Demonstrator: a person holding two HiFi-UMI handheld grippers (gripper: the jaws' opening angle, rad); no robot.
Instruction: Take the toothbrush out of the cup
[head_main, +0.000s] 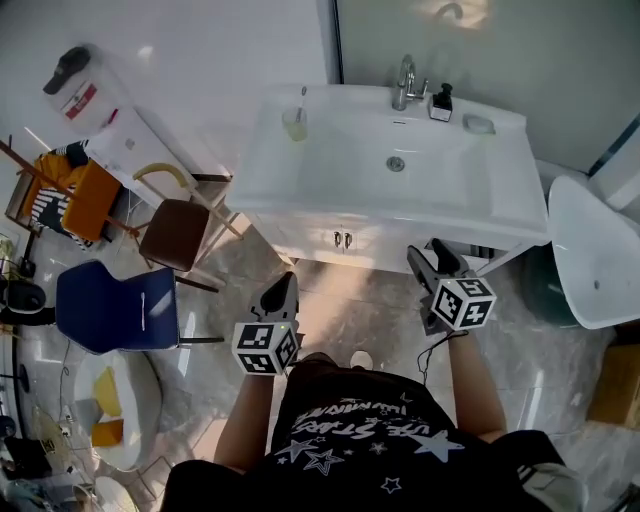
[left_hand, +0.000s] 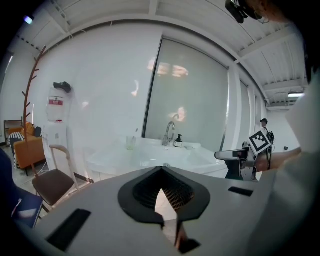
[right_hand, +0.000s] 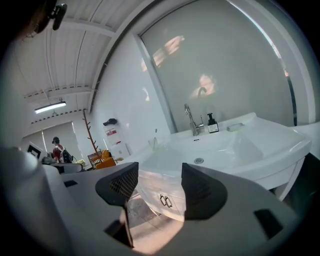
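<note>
- Toothbrush (head_main: 302, 100) stands upright in the clear cup (head_main: 295, 124), upper middle of the head view, on the white sink's (head_main: 268, 185) upper left corner.
- Left gripper (head_main: 283, 287), lower centre, has its fingers clenched tip to tip, holding nothing.
- Right gripper (head_main: 424, 256), lower right of centre, has its fingers spread wide, empty, well apart from the cup.

A white washbasin (head_main: 300, 190) stands against the wall. A chrome faucet (head_main: 404, 82) rises at its back edge, with a dark soap dispenser (head_main: 441, 102) just beside it and a soap dish (head_main: 479, 124) near the back right corner. The drain (head_main: 396, 163) sits mid-bowl. Left of the washbasin stand a brown chair (head_main: 178, 232) and a blue chair (head_main: 115, 305)
</note>
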